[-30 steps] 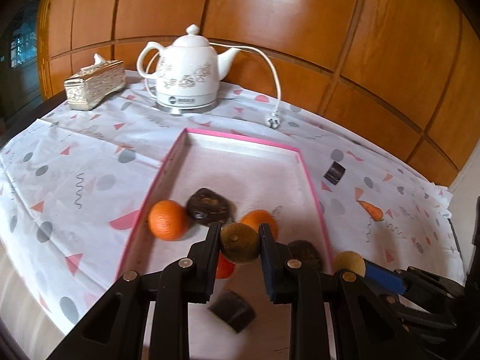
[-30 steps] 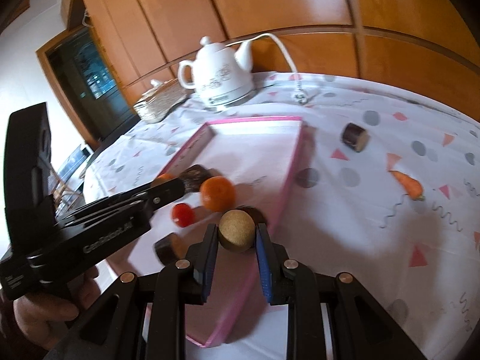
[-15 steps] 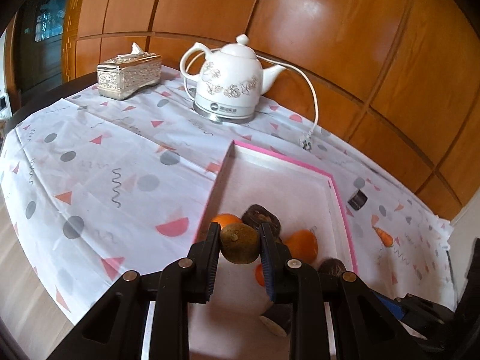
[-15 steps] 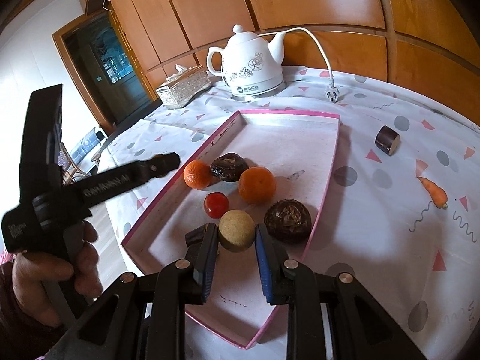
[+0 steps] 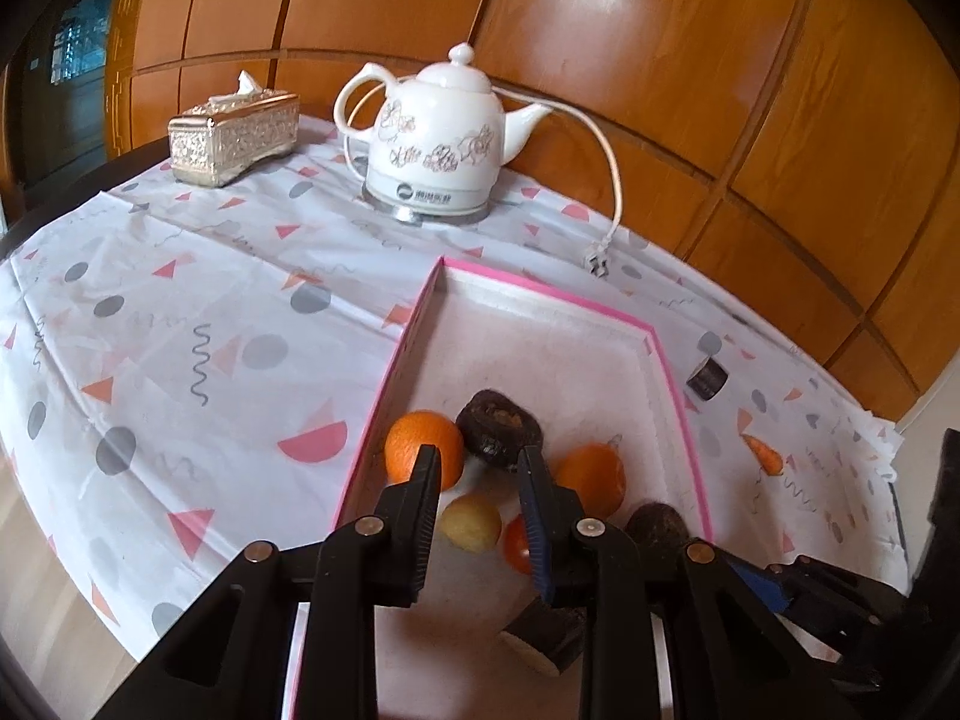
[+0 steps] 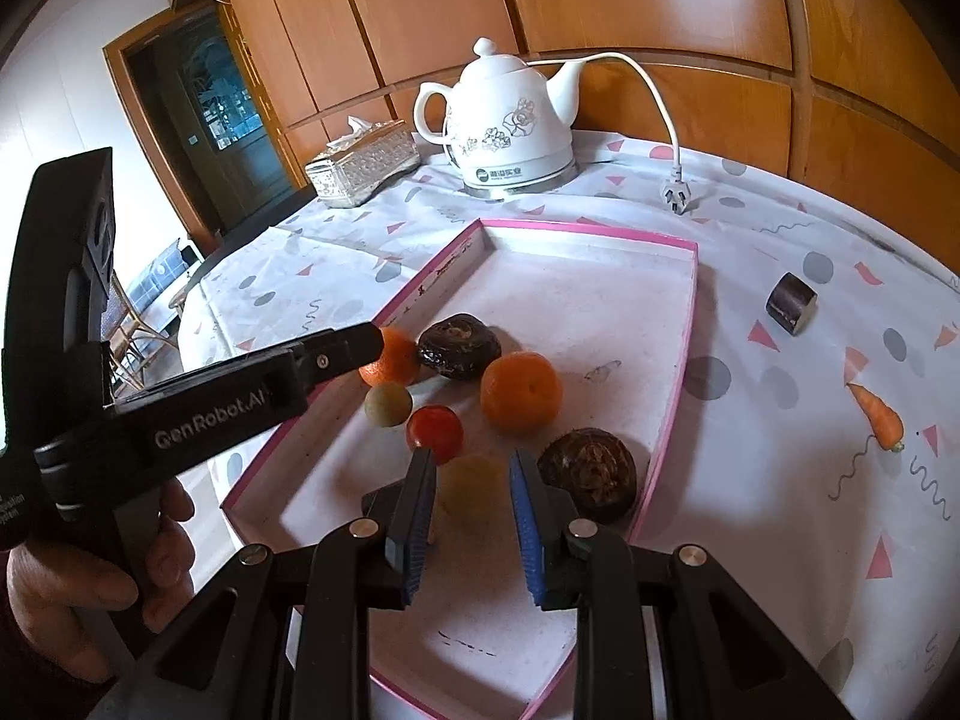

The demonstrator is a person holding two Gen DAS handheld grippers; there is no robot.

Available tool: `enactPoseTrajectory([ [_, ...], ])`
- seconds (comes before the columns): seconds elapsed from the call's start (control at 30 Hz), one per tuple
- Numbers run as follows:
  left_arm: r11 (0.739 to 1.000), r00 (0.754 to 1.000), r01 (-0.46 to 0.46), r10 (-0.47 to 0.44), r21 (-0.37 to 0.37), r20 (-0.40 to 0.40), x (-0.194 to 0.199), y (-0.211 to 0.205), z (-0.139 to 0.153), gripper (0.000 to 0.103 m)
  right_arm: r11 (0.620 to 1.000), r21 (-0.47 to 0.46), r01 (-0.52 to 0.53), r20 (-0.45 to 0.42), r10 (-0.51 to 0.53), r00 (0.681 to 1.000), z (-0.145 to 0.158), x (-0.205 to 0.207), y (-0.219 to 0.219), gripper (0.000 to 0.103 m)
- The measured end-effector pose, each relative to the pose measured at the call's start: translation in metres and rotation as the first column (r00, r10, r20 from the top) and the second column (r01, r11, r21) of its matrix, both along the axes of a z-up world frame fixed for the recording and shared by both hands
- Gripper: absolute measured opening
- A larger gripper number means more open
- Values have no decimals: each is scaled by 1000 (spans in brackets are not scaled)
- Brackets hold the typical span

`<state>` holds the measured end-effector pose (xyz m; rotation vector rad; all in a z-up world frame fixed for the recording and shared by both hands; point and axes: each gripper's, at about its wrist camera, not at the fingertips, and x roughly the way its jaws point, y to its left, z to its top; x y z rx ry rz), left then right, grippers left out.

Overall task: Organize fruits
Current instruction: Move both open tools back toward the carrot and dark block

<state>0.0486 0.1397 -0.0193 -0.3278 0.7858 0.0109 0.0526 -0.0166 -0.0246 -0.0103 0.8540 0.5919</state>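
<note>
This is a room in a home, most likely a dining or sitting room. Polished wooden wall panels (image 5: 630, 60) rise behind a round counter (image 6: 810, 540) spread with a white cloth printed with triangles, dots and squiggles. On that counter stands a white flowered electric kettle (image 5: 435, 144), its cord and plug (image 5: 597, 261) lying loose just beside it. A patterned silver tissue box (image 5: 231, 138) sits near the kettle. Beyond the tissue box a wood-framed glazed door (image 6: 210, 114) shows, with a cane chair (image 6: 135, 324) below it.
</note>
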Motion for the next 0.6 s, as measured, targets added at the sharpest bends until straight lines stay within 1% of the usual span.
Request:
enactPoseTrajectory([
  [0.13, 1000, 1000, -14, 14, 9, -21, -1, 0, -4, 27, 1000, 5, 0, -6, 0, 1000, -2, -2, -2, 26],
  [0.2, 1000, 1000, -15, 16, 14, -24, -2, -2, -4, 32, 1000, 10, 4, -13, -4, 1000, -3, -2, -4, 26],
  [0.3, 999, 1000, -1, 1, 42, -9, -5, -10, -1, 38, 1000, 21, 9, -24, -8, 1000, -4, -5, -6, 26],
  [0.37, 999, 1000, 11, -11, 47, 4, -7, -15, 3, 46, 1000, 25, 17, -29, -16, 999, -4, -6, -6, 26],
  [0.6, 996, 998, 63, -65, 69, 26, -13, -35, 11, 51, 998, 38, 59, -9, -58, 998, 1, -10, -16, 27],
])
